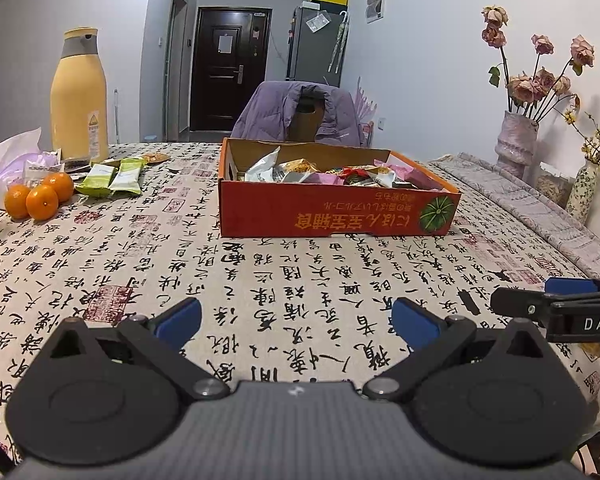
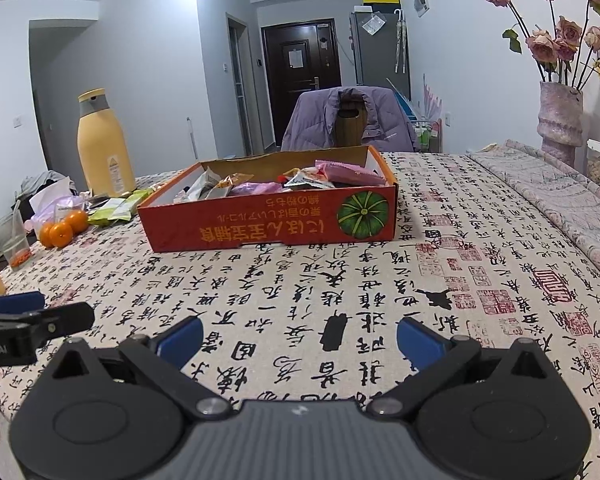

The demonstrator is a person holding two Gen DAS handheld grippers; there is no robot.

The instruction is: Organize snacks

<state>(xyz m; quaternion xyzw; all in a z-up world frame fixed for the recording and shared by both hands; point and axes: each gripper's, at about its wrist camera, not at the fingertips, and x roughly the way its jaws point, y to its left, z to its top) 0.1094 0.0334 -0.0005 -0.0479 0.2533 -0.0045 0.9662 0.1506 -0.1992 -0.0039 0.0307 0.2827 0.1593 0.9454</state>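
A shallow red cardboard box [image 1: 332,212] [image 2: 268,228] stands in the middle of the table, filled with several mixed snack packets [image 1: 320,172] [image 2: 284,182]. Two green snack packets [image 1: 112,179] [image 2: 114,210] lie loose on the cloth to its left. My left gripper [image 1: 296,318] hovers low over the near part of the table, open, nothing between its blue pads. My right gripper [image 2: 300,338] is level with it on the right, also open and empty. Each gripper's fingers show at the edge of the other view: the right fingers [image 1: 556,300], the left fingers [image 2: 28,316].
A tall yellow bottle [image 1: 80,96] [image 2: 104,144], three oranges [image 1: 38,198] [image 2: 62,228], plastic bags and a clear cup [image 2: 12,240] crowd the left side. A vase of dried roses [image 1: 516,144] [image 2: 560,120] stands at right. A chair with a purple jacket [image 1: 300,114] is behind the table.
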